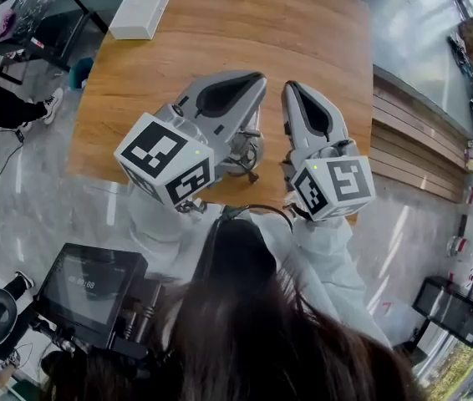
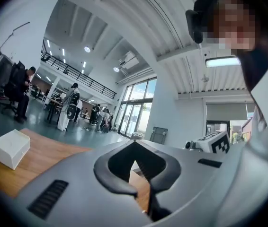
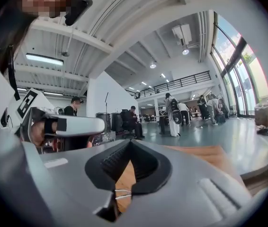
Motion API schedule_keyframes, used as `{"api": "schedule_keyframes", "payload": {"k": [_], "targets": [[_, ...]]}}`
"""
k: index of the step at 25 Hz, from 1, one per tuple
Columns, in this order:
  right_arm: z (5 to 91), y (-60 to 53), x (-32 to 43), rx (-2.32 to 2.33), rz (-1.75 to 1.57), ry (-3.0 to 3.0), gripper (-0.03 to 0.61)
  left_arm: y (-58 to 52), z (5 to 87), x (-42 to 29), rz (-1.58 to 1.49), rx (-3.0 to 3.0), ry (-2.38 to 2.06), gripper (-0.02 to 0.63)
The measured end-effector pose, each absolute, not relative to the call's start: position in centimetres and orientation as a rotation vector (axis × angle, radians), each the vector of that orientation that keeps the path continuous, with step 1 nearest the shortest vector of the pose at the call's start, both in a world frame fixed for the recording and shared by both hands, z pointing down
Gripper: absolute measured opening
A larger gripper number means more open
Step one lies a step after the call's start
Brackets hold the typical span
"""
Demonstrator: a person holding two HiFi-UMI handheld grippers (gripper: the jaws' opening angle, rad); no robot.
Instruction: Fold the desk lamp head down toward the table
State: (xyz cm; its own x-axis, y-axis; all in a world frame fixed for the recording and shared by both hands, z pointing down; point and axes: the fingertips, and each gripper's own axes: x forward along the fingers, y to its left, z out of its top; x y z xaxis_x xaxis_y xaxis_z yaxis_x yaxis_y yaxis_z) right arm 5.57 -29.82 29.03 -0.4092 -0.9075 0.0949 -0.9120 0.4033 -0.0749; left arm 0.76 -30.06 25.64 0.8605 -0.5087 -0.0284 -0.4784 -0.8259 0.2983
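Both grippers are held up close to my head, level, above the near edge of the wooden table [image 1: 220,40]. My left gripper [image 1: 257,78] is shut with nothing between its jaws, and the left gripper view shows its tips [image 2: 134,143] meeting. My right gripper [image 1: 292,87] is also shut and empty, with its tips [image 3: 130,142] closed. Under the left gripper a silvery part of the desk lamp [image 1: 246,155] and a dark cable show on the table. The rest of the lamp is hidden. Neither gripper touches it.
A white box [image 1: 140,8] lies at the table's far left corner [image 2: 11,148]. A slatted wooden bench [image 1: 412,140] runs along the table's right. A monitor rig [image 1: 90,291] sits at my lower left. Several people stand and sit in the hall behind.
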Motion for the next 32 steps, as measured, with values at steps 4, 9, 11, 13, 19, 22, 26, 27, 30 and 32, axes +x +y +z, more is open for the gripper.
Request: {"api": "schedule_keyframes", "payload": {"k": [4, 9, 11, 13, 19, 22, 26, 27, 30, 32], "targets": [[28.6, -29.8, 5.3, 1.668, 0.17, -2.613, 0.002, -29.8, 26.7, 1.3, -0.122, 2.744, -0.81, 0.002], [28.6, -29.6, 5.3, 1.648, 0.169, -2.623, 0.0, -29.4, 27.2, 2.0, -0.093, 2.743, -0.806, 0.002], [28.6, -29.9, 5.0, 1.64, 0.166, -2.621, 0.0, -29.6, 27.1, 1.9, -0.095, 2.742, -0.81, 0.002], [28.5, -30.1, 4.9, 1.636, 0.163, -2.62, 0.0, -29.9, 27.0, 1.9, -0.088, 2.742, -0.816, 0.002], [28.7, -30.0, 4.7, 1.621, 0.152, -2.619, 0.0, -29.8, 27.3, 2.1, -0.082, 2.74, -0.819, 0.002], [28.8, -30.2, 4.7, 1.62, 0.156, -2.619, 0.0, -30.0, 27.4, 2.1, -0.074, 2.739, -0.82, 0.002], [28.9, -30.3, 4.8, 1.621, 0.161, -2.618, 0.0, -30.2, 27.5, 2.2, -0.068, 2.736, -0.819, 0.002], [28.9, -30.3, 4.9, 1.621, 0.161, -2.617, 0.0, -30.3, 27.4, 2.2, -0.069, 2.736, -0.819, 0.002], [28.9, -30.3, 5.1, 1.623, 0.16, -2.618, 0.0, -30.4, 27.5, 2.3, -0.068, 2.735, -0.822, 0.002], [28.9, -30.4, 5.3, 1.624, 0.162, -2.618, 0.0, -30.5, 27.6, 2.5, -0.063, 2.734, -0.823, 0.002]]}}
